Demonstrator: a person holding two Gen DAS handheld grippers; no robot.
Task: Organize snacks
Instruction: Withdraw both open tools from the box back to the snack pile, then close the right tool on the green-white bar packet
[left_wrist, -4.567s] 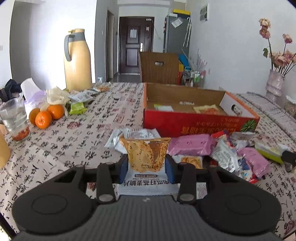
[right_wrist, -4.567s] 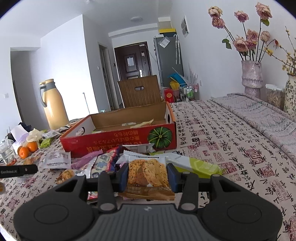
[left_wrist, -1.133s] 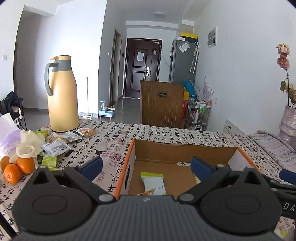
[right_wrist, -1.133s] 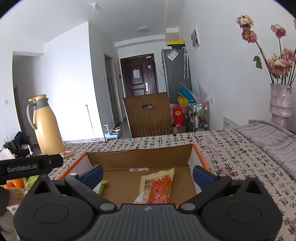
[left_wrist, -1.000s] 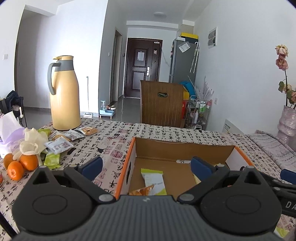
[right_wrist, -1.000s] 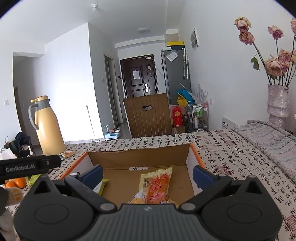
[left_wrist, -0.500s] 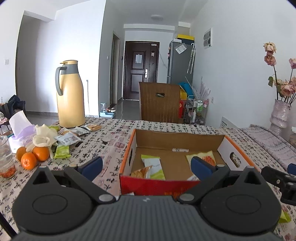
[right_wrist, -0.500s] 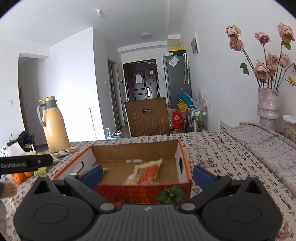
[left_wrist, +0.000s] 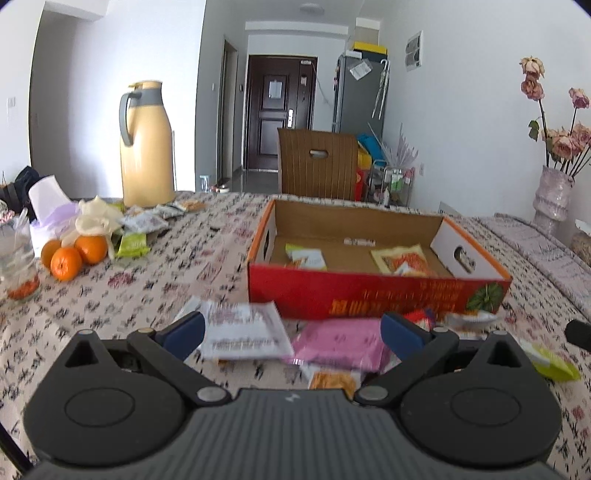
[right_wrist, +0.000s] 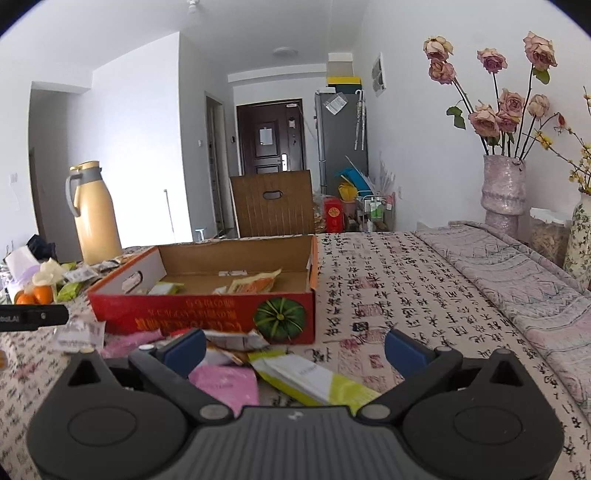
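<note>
Apparently four snack packets (left_wrist: 404, 258) in box (left_wrist: 373, 295)

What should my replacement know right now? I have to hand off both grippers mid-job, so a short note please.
Left gripper: open, empty, above the loose packets in front of the box.
Right gripper: open, empty, above the same pile at its right end.
Red cardboard box: on the table, holding a few packets, among them a green-and-white packet and an orange packet.
Left to do: the pile in front of the box, including a white packet, a pink packet and a yellow-green packet. More packets lie by the yellow jug.
</note>
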